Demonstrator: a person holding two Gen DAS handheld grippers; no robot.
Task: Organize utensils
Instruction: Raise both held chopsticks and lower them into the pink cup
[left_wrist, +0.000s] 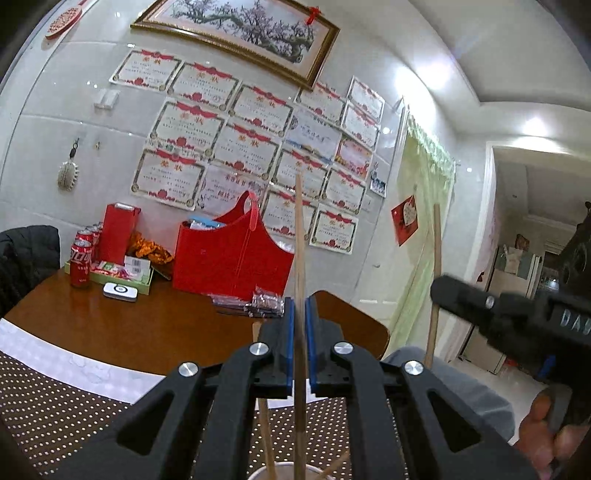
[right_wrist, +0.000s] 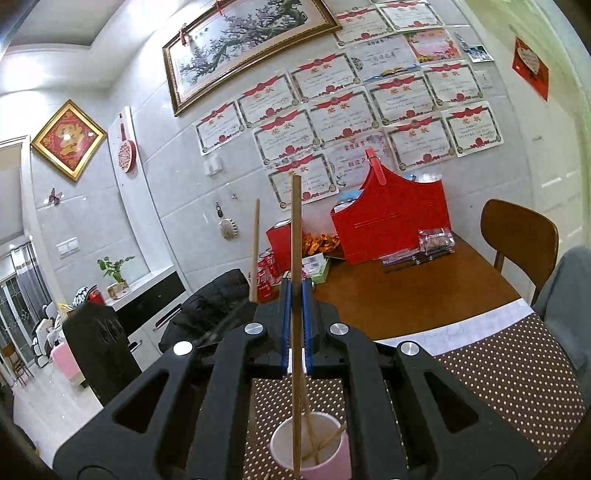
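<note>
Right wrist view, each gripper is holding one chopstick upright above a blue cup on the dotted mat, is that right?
Not quite: the cup is pink with a white inside, not blue, as the right wrist view shows. The rest holds: the right gripper and left gripper each hold one chopstick upright above it, on the dotted mat.

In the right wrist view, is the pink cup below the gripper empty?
No: the pink cup holds several wooden chopsticks leaning inside it, below the right gripper, which is shut on another chopstick.
</note>
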